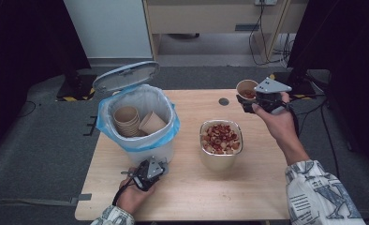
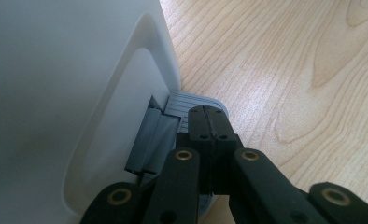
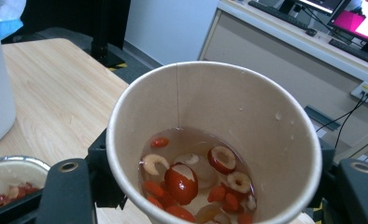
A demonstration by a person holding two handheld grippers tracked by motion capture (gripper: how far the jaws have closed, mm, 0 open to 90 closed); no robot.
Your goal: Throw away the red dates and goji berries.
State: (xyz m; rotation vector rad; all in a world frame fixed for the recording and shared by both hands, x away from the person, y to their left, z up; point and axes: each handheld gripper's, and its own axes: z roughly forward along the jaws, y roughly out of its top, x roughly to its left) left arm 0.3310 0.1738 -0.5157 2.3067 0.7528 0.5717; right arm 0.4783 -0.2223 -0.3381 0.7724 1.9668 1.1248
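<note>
Currently right gripper (image 1: 246, 102) grasps paper cup (image 3: 210, 144) of leftovers; left gripper (image 2: 210, 122), clenched, presses bin pedal (image 2: 191, 100). Next, likely: empty into steel container (image 1: 221, 154) leftward.

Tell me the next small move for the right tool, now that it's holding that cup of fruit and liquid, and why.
Probably carry the paper cup over the metal bowl and tip it there. The right tool grips the cup upright, with red fruit slices and liquid inside, and the bowl already holds similar fruit. The bin, lid up with the shut left tool on its pedal, holds only empty cups.
</note>
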